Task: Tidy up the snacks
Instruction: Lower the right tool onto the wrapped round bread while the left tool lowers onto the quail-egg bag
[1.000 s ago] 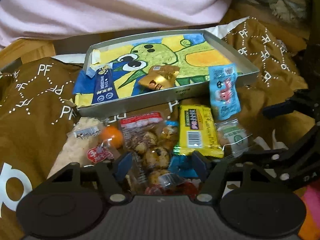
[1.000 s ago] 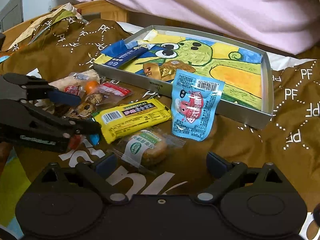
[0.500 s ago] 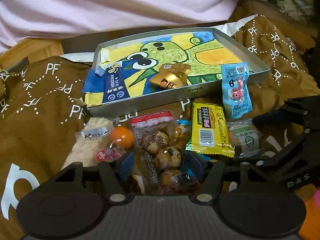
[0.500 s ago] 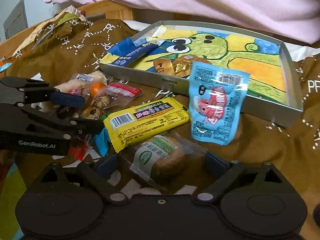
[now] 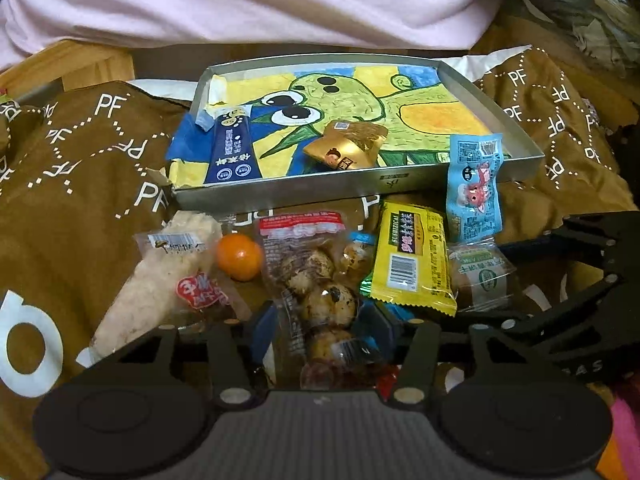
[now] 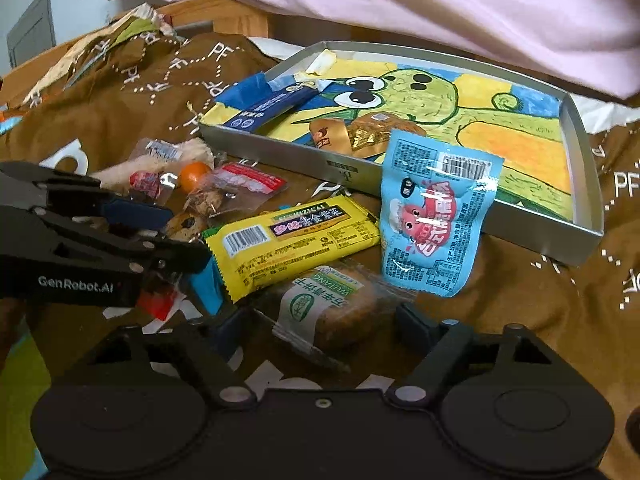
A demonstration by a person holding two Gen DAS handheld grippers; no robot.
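Observation:
My left gripper is open, its blue pads close on either side of a clear bag of speckled eggs lying on the brown cloth. My right gripper is open and straddles a green-labelled bun packet. Between the two lies a yellow bar. A light blue pouch leans on the near rim of the metal tray. The tray has a green cartoon drawing on its floor and holds a dark blue stick pack and a gold packet.
A small orange and a long white snack pack lie left of the egg bag. Brown printed cloth covers the surface. A pink sheet hangs behind the tray. Red and blue wrappers show under the left gripper.
Both grippers have pushed forward toward the snacks. The left pads have narrowed around the egg bag. The right pads have come in on both sides of the bun packet.

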